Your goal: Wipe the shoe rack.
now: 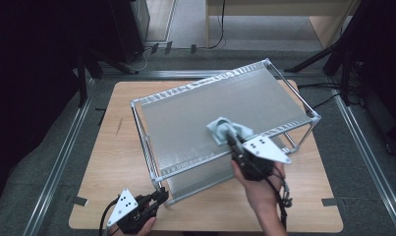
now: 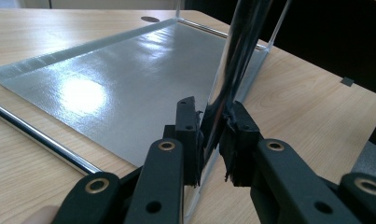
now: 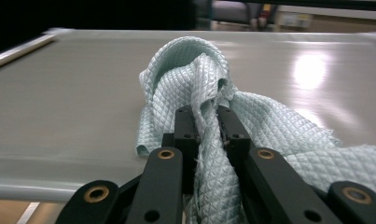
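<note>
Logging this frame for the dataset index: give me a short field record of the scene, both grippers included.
setting: wooden table, metal two-level shelf rack standing on it
left gripper: jaws shut on rack's near-left chrome post, low down near the table
right gripper: jaws shut on pale green quilted cloth
cloth position: bunched on the rack's grey top shelf, near its front edge
lower shelf: grey liner, nothing seen on it
likely activity: wiping the top shelf while steadying the rack

Pale green cloth (image 3: 213,93) cut off at bottom and right edges in right gripper view; blurred room behind; chrome post (image 2: 232,60) cropped at top.
</note>
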{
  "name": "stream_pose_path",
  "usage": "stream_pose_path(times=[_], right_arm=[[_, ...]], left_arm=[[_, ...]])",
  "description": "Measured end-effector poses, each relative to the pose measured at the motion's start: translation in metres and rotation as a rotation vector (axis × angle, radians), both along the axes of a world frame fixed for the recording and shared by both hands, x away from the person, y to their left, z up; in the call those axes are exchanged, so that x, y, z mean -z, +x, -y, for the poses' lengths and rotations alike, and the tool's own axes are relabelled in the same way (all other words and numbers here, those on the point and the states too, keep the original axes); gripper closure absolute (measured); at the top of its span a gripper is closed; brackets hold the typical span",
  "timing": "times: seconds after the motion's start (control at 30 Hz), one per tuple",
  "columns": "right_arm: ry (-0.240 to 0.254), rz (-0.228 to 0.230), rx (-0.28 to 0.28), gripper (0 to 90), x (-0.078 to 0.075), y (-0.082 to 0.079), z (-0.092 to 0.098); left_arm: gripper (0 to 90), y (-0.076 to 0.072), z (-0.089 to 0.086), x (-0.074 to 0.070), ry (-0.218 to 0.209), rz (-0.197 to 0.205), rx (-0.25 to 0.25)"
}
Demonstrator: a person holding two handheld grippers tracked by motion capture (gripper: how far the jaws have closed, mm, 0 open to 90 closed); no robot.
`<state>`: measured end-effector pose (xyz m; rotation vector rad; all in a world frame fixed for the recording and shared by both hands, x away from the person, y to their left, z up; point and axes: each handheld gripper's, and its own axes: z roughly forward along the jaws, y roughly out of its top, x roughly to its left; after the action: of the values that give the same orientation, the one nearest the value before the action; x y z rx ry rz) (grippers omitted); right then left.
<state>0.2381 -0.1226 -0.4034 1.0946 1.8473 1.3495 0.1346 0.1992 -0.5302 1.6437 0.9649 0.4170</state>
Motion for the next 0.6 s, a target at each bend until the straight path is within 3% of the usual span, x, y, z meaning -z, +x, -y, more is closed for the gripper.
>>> stream_pose_path(times=[0.07, 0.1, 0.17, 0.4, 0.43, 0.47, 0.53, 0.6], right_arm=[[-0.007, 0.004, 0.06, 80.1, -0.002, 0.006, 0.02], [-0.007, 0.004, 0.06, 80.1, -0.002, 0.006, 0.02], [-0.004, 0.007, 0.143, 80.1, -0.005, 0.013, 0.049], [0.022, 0.008, 0.312, 80.0, -0.011, 0.027, 0.11], [0.022, 0.008, 0.312, 80.0, -0.011, 0.027, 0.11], [0.02, 0.006, 0.356, 79.9, -0.012, 0.031, 0.125], [0.018, 0.002, 0.387, 79.8, -0.012, 0.035, 0.138], [0.021, -0.002, 0.399, 79.6, -0.012, 0.036, 0.142]], left_arm=[[78.0, 0.0, 0.0, 0.0, 0.002, 0.0, -0.001], [78.0, 0.0, 0.0, 0.0, 0.002, 0.0, -0.001], [78.1, 0.0, 0.0, 0.0, 0.0, 0.0, -0.002], [78.0, 0.0, 0.0, 0.0, 0.0, 0.0, -0.003], [78.0, 0.0, 0.0, 0.0, -0.001, 0.0, -0.003], [78.0, 0.0, 0.0, 0.0, -0.001, 0.0, -0.002], [78.0, 0.0, 0.0, 0.0, -0.004, -0.001, -0.002], [78.0, 0.001, 0.0, 0.0, -0.005, -0.002, -0.002]])
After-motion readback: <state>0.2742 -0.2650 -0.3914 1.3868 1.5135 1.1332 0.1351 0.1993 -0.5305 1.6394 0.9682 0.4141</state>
